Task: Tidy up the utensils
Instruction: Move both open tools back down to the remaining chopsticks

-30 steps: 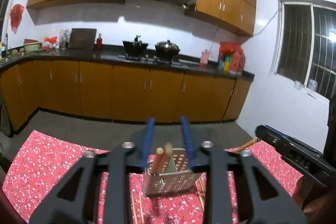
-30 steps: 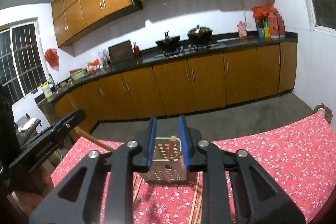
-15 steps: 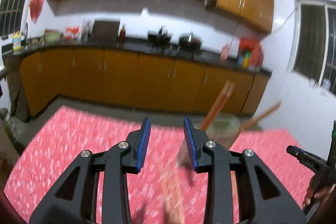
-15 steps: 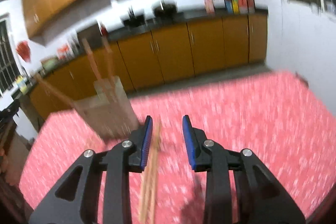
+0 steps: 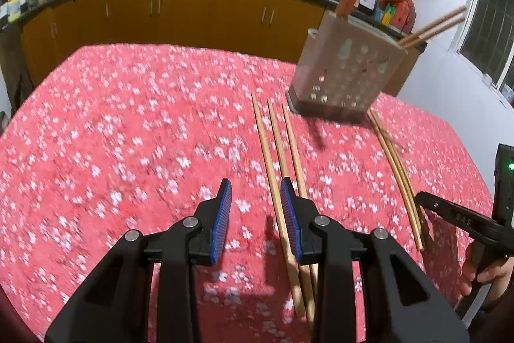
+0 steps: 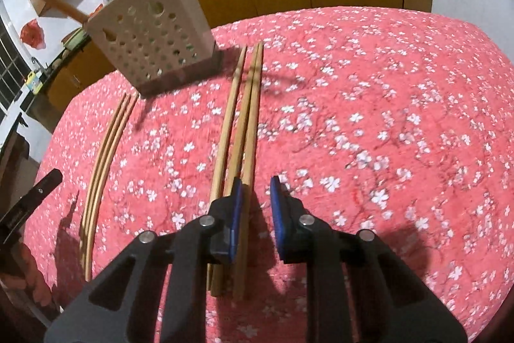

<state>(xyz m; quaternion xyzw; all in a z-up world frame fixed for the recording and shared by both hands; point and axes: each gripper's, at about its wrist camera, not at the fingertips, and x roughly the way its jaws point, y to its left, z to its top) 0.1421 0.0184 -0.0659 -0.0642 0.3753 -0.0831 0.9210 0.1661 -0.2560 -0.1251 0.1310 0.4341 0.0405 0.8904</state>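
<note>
Moved: both my claws have dropped from the kitchen view toward the chopsticks.
Left claw: spread, empty, beside three chopsticks.
Right claw: closing, pads not yet pinching the chopsticks.
Perforated holder: stands on the red floral counter, some chopsticks inside.

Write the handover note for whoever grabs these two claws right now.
Left claw: open, nothing held, low over the cloth with one chopstick of the left group lying under its gap.
Right claw: empty, jaws closing, its left pad at the right group of chopsticks.
Holder: perforated metal, at the far side of the red floral tablecloth, between the two groups.
Done: four chopsticks stand in the holder.
Left: both loose groups on the cloth go into the holder.
</note>
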